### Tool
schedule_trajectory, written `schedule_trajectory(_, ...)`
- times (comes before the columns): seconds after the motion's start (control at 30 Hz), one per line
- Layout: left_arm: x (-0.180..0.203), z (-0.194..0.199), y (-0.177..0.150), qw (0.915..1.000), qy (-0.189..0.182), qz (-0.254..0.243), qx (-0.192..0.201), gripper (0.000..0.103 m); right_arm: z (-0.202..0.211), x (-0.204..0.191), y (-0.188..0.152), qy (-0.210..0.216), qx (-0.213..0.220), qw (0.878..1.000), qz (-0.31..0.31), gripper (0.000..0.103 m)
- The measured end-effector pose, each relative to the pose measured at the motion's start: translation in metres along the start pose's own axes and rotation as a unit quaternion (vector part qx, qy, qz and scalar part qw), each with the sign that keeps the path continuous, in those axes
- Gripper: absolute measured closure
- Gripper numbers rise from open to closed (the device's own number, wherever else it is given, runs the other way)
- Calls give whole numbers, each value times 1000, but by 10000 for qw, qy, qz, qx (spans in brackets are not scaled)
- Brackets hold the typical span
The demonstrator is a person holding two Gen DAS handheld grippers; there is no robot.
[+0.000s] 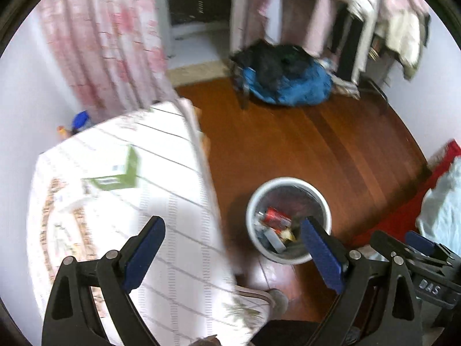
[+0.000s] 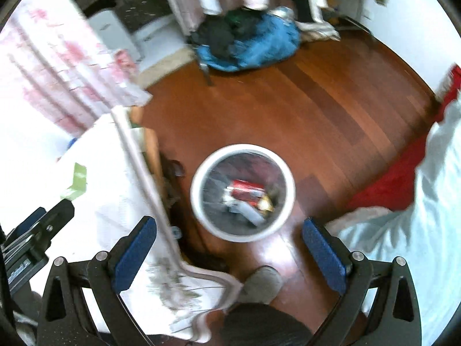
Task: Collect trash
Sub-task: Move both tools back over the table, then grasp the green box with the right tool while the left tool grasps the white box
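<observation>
Both grippers, L & R, wide open, empty, above trash bin.

1 round white trash bin holds 1 red can; 1 green-and-white cardboard box lies on 1 bed.

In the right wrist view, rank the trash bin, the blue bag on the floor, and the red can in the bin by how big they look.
1. Trash bin and blue bag: similar spread. The bag lies farther away, so no ranking between them.
2. Red can: clearly smallest, inside the bin.
</observation>
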State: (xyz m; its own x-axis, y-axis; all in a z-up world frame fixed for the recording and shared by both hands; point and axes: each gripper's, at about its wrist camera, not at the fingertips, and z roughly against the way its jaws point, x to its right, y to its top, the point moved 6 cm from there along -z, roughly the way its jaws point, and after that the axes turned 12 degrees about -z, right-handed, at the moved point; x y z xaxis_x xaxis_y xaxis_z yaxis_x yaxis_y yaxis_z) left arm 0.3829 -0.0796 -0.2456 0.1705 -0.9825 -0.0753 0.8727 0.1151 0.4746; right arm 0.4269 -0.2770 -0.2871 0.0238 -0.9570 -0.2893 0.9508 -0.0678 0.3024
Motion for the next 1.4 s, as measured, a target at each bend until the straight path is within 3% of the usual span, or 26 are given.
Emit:
schedule_trajectory(0.2, -114, 19, -28, 9946, 725, 731, 160, 6, -7, -115, -18, 291, -223, 9924, 1172, 1)
schedule_trajectory(0.27, -157, 14, -50, 9887, 1128, 984, 40, 6, -23, -161, -26, 293, -390, 9841, 1707, 1)
schedule_trajectory(0.37, -211, -7, -92, 9786, 1465, 1409, -332, 6, -60, -235, -46, 246, -708, 9621, 2622, 1)
schedule_trajectory(0.47, -256, -36, -137, 9647, 1693, 1881, -731, 6, -108, -301, -66, -62, -1039, 9271, 3601, 1)
schedule_trajectory(0.5, -269, -46, -150, 9605, 1734, 2001, -852, 6, -129, -328, -76, -232, -1175, 9070, 4038, 1)
schedule_trajectory(0.57, -286, -69, -174, 9533, 1760, 2192, -1108, 6, -155, -356, -84, -510, -1265, 8791, 4567, 1)
schedule_trajectory(0.67, -304, -94, -196, 9464, 1758, 2362, -1330, 6, -190, -396, -96, -948, -1244, 8229, 5463, 1)
schedule_trajectory(0.73, -312, -103, -202, 9452, 1716, 2422, -1362, 6, -210, -416, -104, -1161, -1249, 7793, 6030, 1)
schedule_trajectory(0.77, -314, -108, -203, 9449, 1712, 2426, -1378, 6, -220, -424, -106, -1239, -1307, 7636, 6201, 1)
schedule_trajectory(0.9, -323, -116, -205, 9472, 1613, 2449, -1296, 6, -255, -440, -107, -1445, -1548, 7340, 6453, 1)
schedule_trajectory(0.97, -327, -116, -202, 9494, 1599, 2375, -1288, 6, -264, -439, -109, -1368, -1730, 7374, 6384, 1)
schedule_trajectory(1.07, -330, -114, -198, 9556, 1627, 2084, -1299, 6, -269, -433, -104, -1238, -1820, 7593, 6124, 9)
schedule_trajectory(1.1, -327, -109, -194, 9590, 1643, 1919, -1282, 6, -266, -431, -98, -1245, -1735, 7710, 6000, 10)
schedule_trajectory(1.13, -325, -105, -189, 9636, 1650, 1703, -1237, 6, -261, -425, -92, -1120, -1911, 7925, 5683, 11)
schedule_trajectory(1.23, -312, -89, -164, 9781, 1676, 680, -1025, 6, -248, -399, -74, -1020, -2262, 8443, 4750, 11)
schedule_trajectory(1.3, -299, -86, -143, 9828, 1590, -199, -913, 6, -244, -382, -66, -995, -2440, 8612, 4346, 11)
schedule_trajectory(1.4, -289, -103, -119, 9774, 1289, -1236, -1135, 6, -243, -362, -52, -981, -2560, 8786, 3910, 11)
